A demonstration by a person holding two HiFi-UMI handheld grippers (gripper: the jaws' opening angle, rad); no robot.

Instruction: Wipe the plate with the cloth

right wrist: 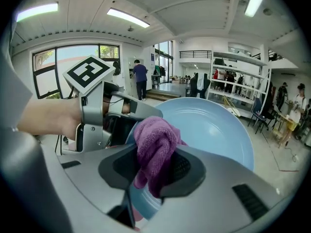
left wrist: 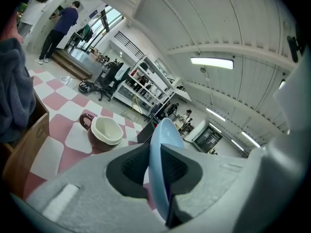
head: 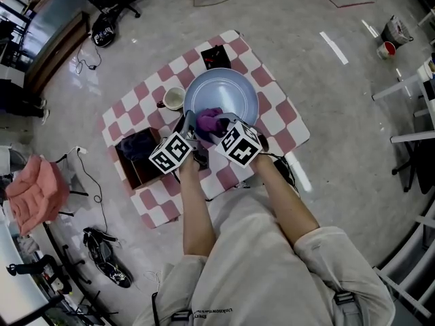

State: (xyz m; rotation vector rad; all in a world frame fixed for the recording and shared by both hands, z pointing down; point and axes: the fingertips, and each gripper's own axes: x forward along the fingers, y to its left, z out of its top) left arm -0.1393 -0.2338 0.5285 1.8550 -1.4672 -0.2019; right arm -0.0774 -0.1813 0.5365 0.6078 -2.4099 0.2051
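The pale blue plate (head: pixel 224 95) is tilted up over the checkered mat. My left gripper (head: pixel 188 129) is shut on the plate's near-left rim; in the left gripper view the plate (left wrist: pixel 163 159) stands edge-on between the jaws of the left gripper (left wrist: pixel 156 171). My right gripper (head: pixel 219 129) is shut on a bunched purple cloth (head: pixel 209 120). In the right gripper view the cloth (right wrist: pixel 154 147) rests against the lower inside of the plate (right wrist: pixel 214 130), clamped by the right gripper (right wrist: pixel 154 171), with the left gripper (right wrist: pixel 104 110) just to its left.
A white-and-brown mug (head: pixel 172 99) sits left of the plate, also seen as the mug (left wrist: pixel 103 130). A wooden box holding dark cloth (head: pixel 138 156) lies at the mat's left. A small black box (head: pixel 216 57) sits behind the plate. Chairs and cables ring the mat (head: pixel 272 124).
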